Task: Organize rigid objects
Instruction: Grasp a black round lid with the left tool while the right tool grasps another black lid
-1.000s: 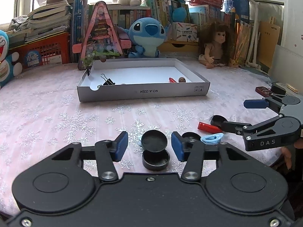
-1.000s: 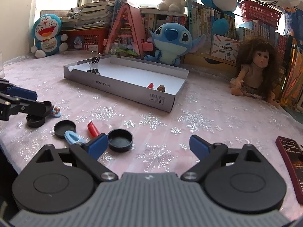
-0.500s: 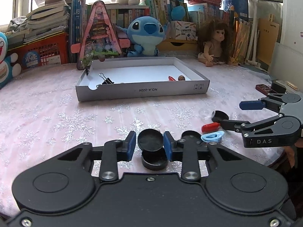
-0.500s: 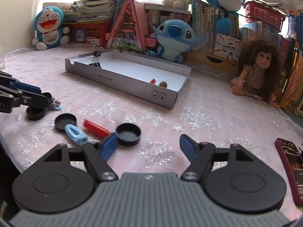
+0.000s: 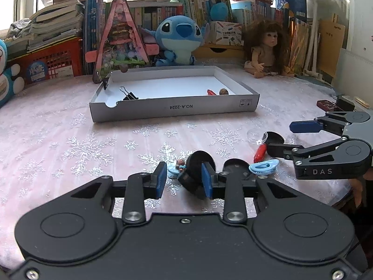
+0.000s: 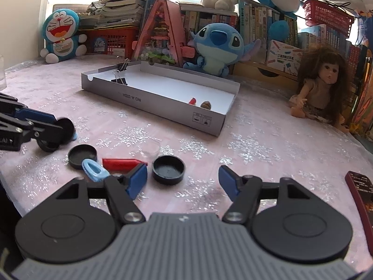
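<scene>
My left gripper [image 5: 184, 179] stands partly closed around a small black hinged case [image 5: 194, 175] that leans tilted against its right pad; the left pad is apart from it. A tiny blue figure [image 5: 176, 166] lies just ahead. My right gripper [image 6: 183, 183] is open and empty above a black round cap [image 6: 167, 169]. Near it lie a red piece [image 6: 122, 163], a light blue clip [image 6: 93, 170], another black cap [image 6: 81, 155] and a clear dish [image 6: 148, 149]. The white box [image 5: 174, 108] holds a binder clip [image 5: 129, 95], a red piece and a nut.
A dark remote [image 6: 361, 200] lies at the right table edge. A doll [image 6: 319, 86], a Stitch plush [image 6: 216, 46], a pink toy house [image 6: 160, 35], a Doraemon plush [image 6: 61, 37] and books line the back.
My left gripper closed on the black case, then loosened; the case tipped over to the right and uncovered the tiny blue figure. My right gripper moved closer to the black cap.
</scene>
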`<state>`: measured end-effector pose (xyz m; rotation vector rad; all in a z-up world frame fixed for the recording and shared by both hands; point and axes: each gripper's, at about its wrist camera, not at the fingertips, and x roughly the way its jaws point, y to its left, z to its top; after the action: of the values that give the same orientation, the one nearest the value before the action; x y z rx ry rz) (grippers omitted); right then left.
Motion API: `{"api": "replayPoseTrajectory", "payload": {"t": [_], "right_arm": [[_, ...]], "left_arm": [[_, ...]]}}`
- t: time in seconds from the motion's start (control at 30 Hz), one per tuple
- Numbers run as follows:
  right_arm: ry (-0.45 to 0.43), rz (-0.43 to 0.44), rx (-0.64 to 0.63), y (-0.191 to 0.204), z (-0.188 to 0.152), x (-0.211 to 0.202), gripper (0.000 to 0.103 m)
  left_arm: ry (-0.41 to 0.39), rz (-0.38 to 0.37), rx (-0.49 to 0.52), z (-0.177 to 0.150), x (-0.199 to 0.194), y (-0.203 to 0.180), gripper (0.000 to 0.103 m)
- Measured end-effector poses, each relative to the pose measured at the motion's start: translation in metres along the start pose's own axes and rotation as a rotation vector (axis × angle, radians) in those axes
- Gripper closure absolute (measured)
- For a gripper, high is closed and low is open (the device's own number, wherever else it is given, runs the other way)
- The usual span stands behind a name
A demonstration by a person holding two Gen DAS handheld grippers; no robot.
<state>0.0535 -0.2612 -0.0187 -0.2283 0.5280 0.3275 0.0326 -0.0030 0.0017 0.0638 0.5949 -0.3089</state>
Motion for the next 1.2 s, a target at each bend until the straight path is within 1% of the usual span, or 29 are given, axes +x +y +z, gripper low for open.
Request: {"api": "replayPoseTrajectory", "payload": {"t": [0.1,0.2,0.23,0.47,0.6,0.77,0.87,1.0,1.07,1.2], "right_arm": [[-0.001,0.010,-0.003,0.003,0.001,0.002,0.027],[0.000,0.017,0.000,0.003,0.002,0.004,0.029],[0.001,0.020,0.003,0.003,0.002,0.005,0.030],[0.005,0.034,0.018,0.005,0.003,0.007,0.034],[0.010,0.047,0.043,0.003,0.003,0.007,0.036],[0.015,0.057,0.061,0.002,0.003,0.007,0.039],[0.015,0.064,0.068,0.003,0.003,0.007,0.042],[0.011,0.074,0.069,0.006,0.002,0.007,0.047],[0.010,0.078,0.071,0.007,0.003,0.007,0.049],[0.010,0.086,0.085,0.007,0.003,0.008,0.056]], "left_arm": [[-0.013,-0.007,-0.001,0.001,-0.002,-0.002,0.071],[-0.029,-0.013,0.007,0.002,-0.004,-0.004,0.066],[-0.028,-0.014,0.010,0.002,-0.005,-0.005,0.066],[-0.019,-0.045,0.039,0.001,-0.005,-0.012,0.066],[0.008,-0.074,0.036,0.000,0.003,-0.014,0.066],[0.011,-0.086,0.056,0.002,0.010,-0.021,0.066],[0.027,-0.098,0.058,0.001,0.017,-0.023,0.067],[0.018,-0.100,0.071,0.000,0.020,-0.028,0.068],[0.019,-0.101,0.065,0.000,0.021,-0.028,0.071],[0.019,-0.100,0.059,0.001,0.021,-0.028,0.072]]}}
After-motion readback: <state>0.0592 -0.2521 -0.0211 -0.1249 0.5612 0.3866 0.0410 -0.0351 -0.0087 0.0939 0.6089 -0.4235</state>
